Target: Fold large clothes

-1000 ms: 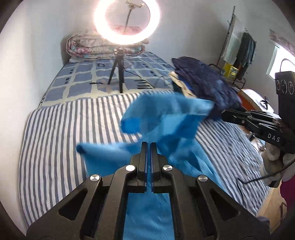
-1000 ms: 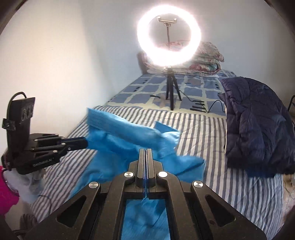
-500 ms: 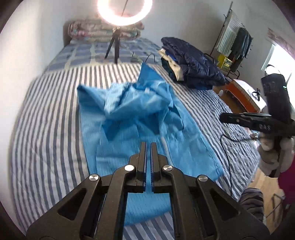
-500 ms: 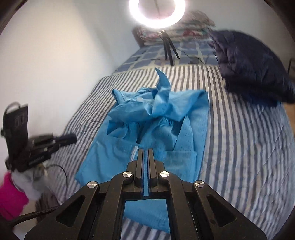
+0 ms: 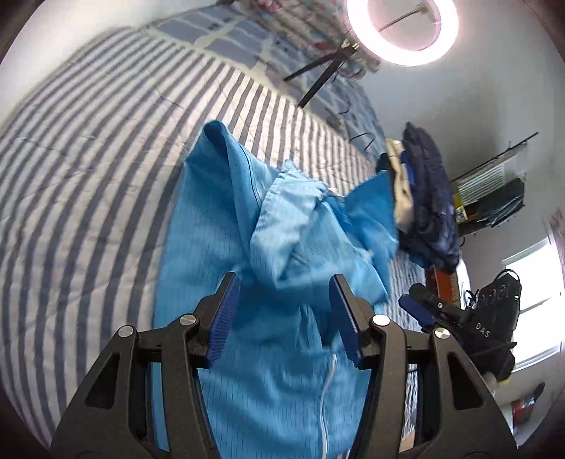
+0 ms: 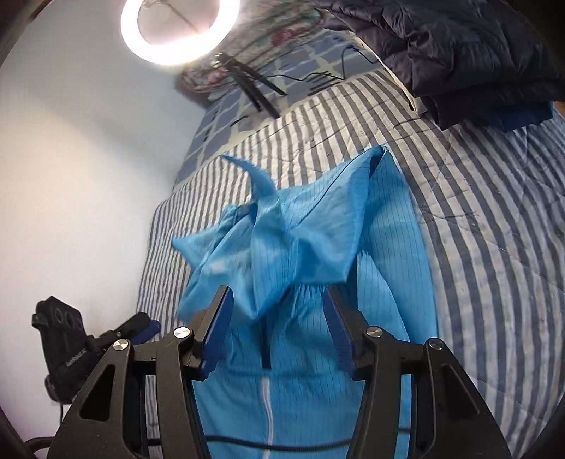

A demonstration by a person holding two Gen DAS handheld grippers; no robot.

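A large bright blue garment [image 5: 268, 282] lies on the striped bed, its near part flat, its far part bunched in loose folds; it also shows in the right wrist view [image 6: 300, 268]. My left gripper [image 5: 284, 317] is open and empty, above the garment's flat middle. My right gripper [image 6: 279, 325] is open and empty, above the garment near the bunched part. The right gripper also shows at the right of the left wrist view [image 5: 420, 307]. The left gripper also shows at the lower left of the right wrist view [image 6: 141, 326].
The blue-and-white striped bedcover [image 5: 88, 176] spreads around the garment. A pile of dark navy clothes [image 6: 459, 53] sits at the bed's far right. A ring light on a tripod [image 5: 402, 31] stands on the bed behind. A white wall [image 6: 70, 176] runs along the left side.
Both grippers were shut on the blue garment and have let go; both now stand open. The garment has dropped onto the bed, and both cameras have tipped lower and closer.
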